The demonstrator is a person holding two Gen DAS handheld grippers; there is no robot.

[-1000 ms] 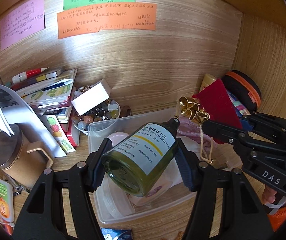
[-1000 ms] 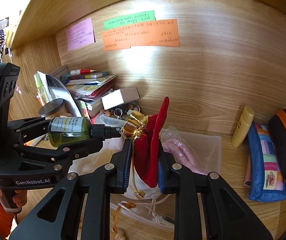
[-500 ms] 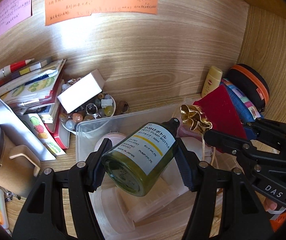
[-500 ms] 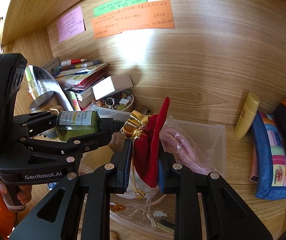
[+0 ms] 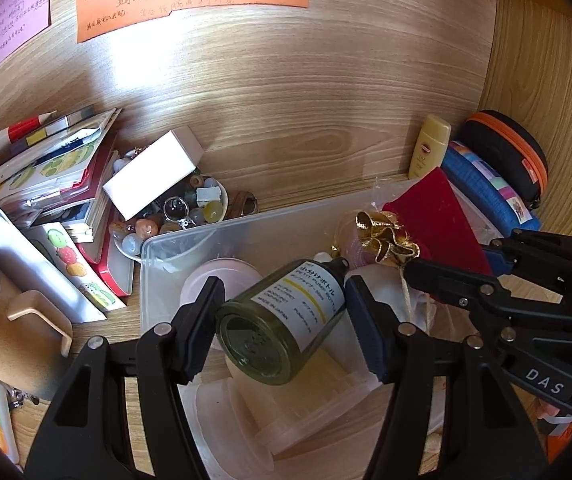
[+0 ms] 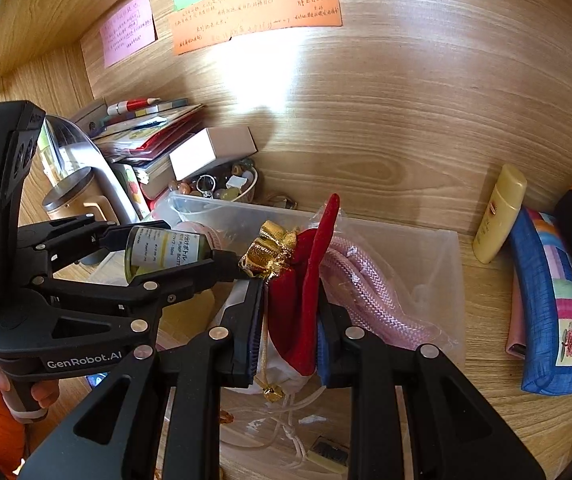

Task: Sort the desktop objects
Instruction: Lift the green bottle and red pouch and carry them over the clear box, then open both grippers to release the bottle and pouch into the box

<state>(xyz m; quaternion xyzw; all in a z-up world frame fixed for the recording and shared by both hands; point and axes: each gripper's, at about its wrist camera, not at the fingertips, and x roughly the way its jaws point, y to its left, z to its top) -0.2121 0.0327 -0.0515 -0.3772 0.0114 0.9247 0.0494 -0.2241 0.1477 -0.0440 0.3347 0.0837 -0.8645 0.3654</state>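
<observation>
Over the clear bin (image 5: 190, 240) on the desk, the left gripper (image 5: 282, 320) holds a green bottle (image 5: 282, 328), its jaws about half open and pressed on the bottle's sides, cap pointing away and downward. Beside it, the right gripper (image 6: 289, 320) has its jaws nearly closed, pinching a red pouch (image 6: 305, 292) with a gold bow (image 6: 270, 252), also above the bin. A pink rope (image 6: 365, 292) lies inside the bin.

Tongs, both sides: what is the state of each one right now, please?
Left tongs: shut on the olive-green glass pump bottle.
Right tongs: shut on the red velvet pouch with gold trim.
</observation>
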